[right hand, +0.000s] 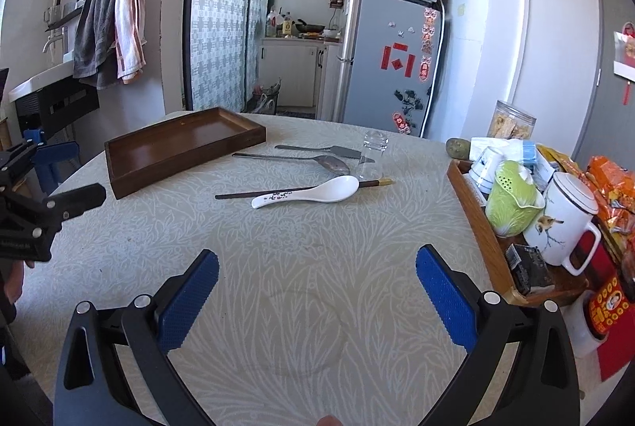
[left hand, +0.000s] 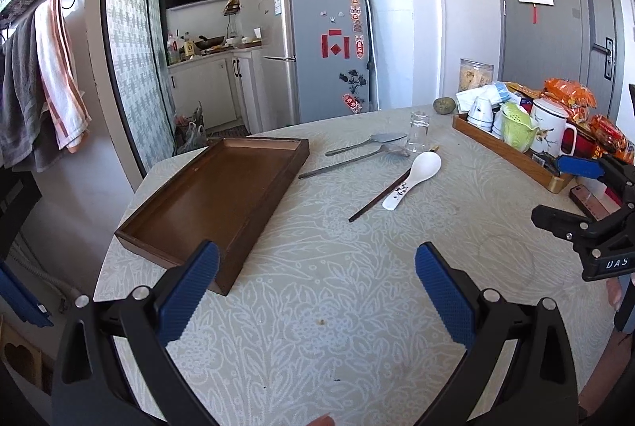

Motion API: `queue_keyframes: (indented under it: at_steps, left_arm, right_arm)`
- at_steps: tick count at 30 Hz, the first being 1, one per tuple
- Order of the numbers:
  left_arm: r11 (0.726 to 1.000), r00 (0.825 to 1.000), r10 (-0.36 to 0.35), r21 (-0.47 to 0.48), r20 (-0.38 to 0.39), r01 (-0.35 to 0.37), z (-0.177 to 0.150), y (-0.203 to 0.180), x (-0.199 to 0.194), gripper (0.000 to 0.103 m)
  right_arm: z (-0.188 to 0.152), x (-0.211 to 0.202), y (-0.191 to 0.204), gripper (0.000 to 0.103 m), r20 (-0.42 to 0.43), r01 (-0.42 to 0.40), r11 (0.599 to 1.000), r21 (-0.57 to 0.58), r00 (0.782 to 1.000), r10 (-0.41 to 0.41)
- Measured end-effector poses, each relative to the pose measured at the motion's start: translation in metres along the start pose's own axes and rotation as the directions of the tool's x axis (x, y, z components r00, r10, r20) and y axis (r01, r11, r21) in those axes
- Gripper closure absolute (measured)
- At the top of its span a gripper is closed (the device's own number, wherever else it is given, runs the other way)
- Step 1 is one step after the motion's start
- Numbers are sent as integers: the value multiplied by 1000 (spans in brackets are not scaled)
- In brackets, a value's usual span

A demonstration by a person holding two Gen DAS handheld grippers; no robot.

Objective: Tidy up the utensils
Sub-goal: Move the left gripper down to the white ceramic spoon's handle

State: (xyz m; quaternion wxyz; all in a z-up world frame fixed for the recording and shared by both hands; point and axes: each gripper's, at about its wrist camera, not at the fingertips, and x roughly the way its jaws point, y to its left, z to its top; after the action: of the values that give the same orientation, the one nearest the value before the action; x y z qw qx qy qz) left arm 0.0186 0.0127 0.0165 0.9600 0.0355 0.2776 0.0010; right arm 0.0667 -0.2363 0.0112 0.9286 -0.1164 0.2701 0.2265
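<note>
The left gripper [left hand: 316, 267] is hovering over the patterned tablecloth [left hand: 337, 307] with its blue pads spread wide and nothing between them; its left pad [left hand: 190, 291] is overlapping the near corner of the brown wooden tray [left hand: 214, 195] in view. The right gripper [right hand: 317, 267] is likewise hanging open and empty above bare cloth, and from the left wrist camera its black frame is showing the letters "DAS".

The utensils are lying in a loose cluster past the tray: a white ceramic spoon [right hand: 309, 191] with dark writing on its handle, too small to read, resting against a dark chopstick [right hand: 278, 192]; behind them a metal spoon [right hand: 293, 160] and a flat metal server [right hand: 321, 149], beside a small clear glass jar [right hand: 373, 156]. The tray is sitting close to the table's left edge. A second tray [right hand: 480, 227] crowded with cups is lining the right edge. Open cloth is stretching between both grippers and the utensils.
</note>
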Motion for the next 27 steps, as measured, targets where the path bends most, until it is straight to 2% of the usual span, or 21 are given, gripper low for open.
queue_keyframes:
  at_steps: [2, 5, 8, 12, 15, 17, 20, 22, 24, 26, 27]
  left_arm:
    - [1000, 1000, -12, -6, 0, 12, 5, 3, 3, 2]
    - [1000, 1000, -4, -9, -11, 4, 14, 5, 7, 2]
    - [999, 1000, -15, 36, -13, 16, 25, 1, 15, 2]
    - [990, 994, -109, 83, -32, 111, 36, -7, 33, 2]
    - [961, 969, -229, 140, -89, 240, 39, -19, 55, 2]
    - [943, 957, -263, 177, -124, 282, 41, -28, 71, 2]
    - [921, 943, -290, 222, -161, 321, 40, -40, 92, 2]
    - [898, 925, -330, 241, -187, 368, 39, -46, 103, 5]
    - [875, 904, -365, 251, -220, 414, 40, -52, 115, 27]
    - [860, 889, -380, 255, -255, 441, 41, -56, 127, 29]
    - [845, 866, -410, 237, -284, 478, 42, -58, 134, 33]
  right_arm:
    - [5, 3, -6, 3, -12, -17, 1000, -10, 1000, 16]
    - [15, 9, -20, 3, -20, -84, 996, 17, 996, 85]
    - [29, 17, -28, 3, -49, -103, 995, -1, 994, 103]
    - [45, 33, -39, 3, -73, -111, 992, -53, 992, 107]
    - [52, 52, -46, 3, -107, -108, 987, -115, 990, 96]
    - [55, 67, -50, 3, -144, -147, 982, -123, 981, 129]
    - [59, 93, -60, 9, -206, -186, 978, -96, 965, 163]
    - [59, 110, -65, 21, -248, -204, 976, -80, 952, 179]
    - [58, 129, -71, 30, -290, -230, 972, -42, 934, 208]
    - [56, 144, -73, 30, -315, -263, 965, -18, 917, 244]
    - [56, 149, -74, 30, -321, -283, 959, -3, 908, 268]
